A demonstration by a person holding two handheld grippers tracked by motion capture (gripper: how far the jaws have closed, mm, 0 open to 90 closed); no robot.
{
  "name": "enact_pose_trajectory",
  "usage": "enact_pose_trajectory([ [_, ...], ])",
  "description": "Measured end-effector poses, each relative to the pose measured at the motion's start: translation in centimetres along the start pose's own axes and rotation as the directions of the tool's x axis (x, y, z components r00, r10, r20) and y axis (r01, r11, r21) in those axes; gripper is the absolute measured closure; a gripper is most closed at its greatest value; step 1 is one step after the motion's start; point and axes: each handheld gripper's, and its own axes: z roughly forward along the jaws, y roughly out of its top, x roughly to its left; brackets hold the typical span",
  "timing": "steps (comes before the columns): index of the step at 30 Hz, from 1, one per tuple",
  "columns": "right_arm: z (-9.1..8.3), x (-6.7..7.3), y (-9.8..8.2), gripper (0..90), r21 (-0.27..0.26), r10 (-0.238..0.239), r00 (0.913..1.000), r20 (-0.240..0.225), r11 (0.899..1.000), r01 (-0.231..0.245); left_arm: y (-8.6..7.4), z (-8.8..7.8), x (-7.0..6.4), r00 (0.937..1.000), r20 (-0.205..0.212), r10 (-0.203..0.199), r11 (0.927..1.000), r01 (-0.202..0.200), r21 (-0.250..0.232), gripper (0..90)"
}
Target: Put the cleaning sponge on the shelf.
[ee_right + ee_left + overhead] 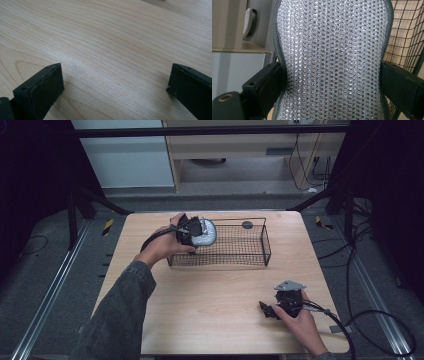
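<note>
From above, my left gripper holds a silver mesh sponge over the left end of the wire basket. My right gripper rests on the table.

In the left gripper view, the jaws pinch the sponge's waist; I should lower it inside before releasing.

In the right gripper view, the jaws are wide apart, holding nothing.

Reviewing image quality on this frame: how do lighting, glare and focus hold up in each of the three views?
High view: the table is evenly lit, the surroundings fall to near black, and detail is soft. Left gripper view: the silver mesh pad held by the left tool glints with specular sparkle, sharp at close range; the wire basket behind stays legible. Right gripper view: the wood grain is crisp, with mild sheen and soft shadows beside the right tool.
</note>
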Motion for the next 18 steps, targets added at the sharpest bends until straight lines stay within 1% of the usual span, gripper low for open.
enact_pose_trajectory([
  [4, 0.00, 0.00, 0.00, 0.4, -0.001, 0.000, 1.0000, 0.000, 1.000, 0.000, -0.19, 0.37, 0.22, 1.0000, 0.008, -0.005, 1.0000, 0.005, 0.005, 6.9],
  [7, 0.00, 0.00, -0.01, 0.4, -0.001, 0.000, 1.0000, 0.000, 1.000, 0.000, -0.19, 0.60, 0.20, 0.9999, 0.017, -0.001, 1.0000, 0.001, 0.009, 6.9],
  [13, -0.01, -0.01, 0.00, 0.4, 0.000, -0.001, 1.0000, 0.000, 1.000, 0.001, -0.06, 0.69, 0.10, 0.9998, 0.018, 0.002, 1.0000, -0.002, 0.007, 6.9],
  [18, 0.00, -0.02, -0.01, 0.4, -0.002, -0.002, 1.0000, 0.000, 1.000, 0.002, -0.08, 0.92, 0.02, 0.9997, 0.023, 0.008, 0.9998, -0.008, 0.019, 6.8],
])
